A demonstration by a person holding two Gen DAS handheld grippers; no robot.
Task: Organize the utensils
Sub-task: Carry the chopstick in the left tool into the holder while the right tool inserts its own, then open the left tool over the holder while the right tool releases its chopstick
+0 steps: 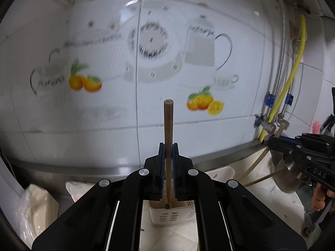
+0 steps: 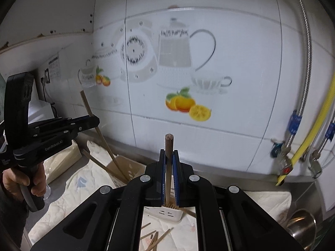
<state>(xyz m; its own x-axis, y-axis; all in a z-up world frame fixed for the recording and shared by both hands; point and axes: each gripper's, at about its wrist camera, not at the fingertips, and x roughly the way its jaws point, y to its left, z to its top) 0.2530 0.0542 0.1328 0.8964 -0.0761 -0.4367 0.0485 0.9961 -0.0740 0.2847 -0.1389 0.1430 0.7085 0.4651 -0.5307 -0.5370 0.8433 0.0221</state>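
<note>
Above a white slotted plastic utensil holder (image 2: 165, 214) on the cloth-covered surface (image 2: 270, 198), left tool (image 1: 168, 146) clamped on one brown wooden chopstick (image 1: 168, 123), right tool (image 2: 168, 152) clamped on another brown wooden chopstick (image 2: 168, 144), loose chopsticks (image 2: 156, 237) near the front edge.

white tiled wall (image 2: 240, 41) with teapot and orange decals far; yellow hose (image 2: 314, 125) right; steel cup (image 2: 301, 228) near right; white cloth (image 2: 69, 190) on counter.

White tiled wall (image 2: 240, 125) with teapot-and-orange decal (image 2: 184, 102); yellow hose (image 2: 318, 113) at right.
</note>
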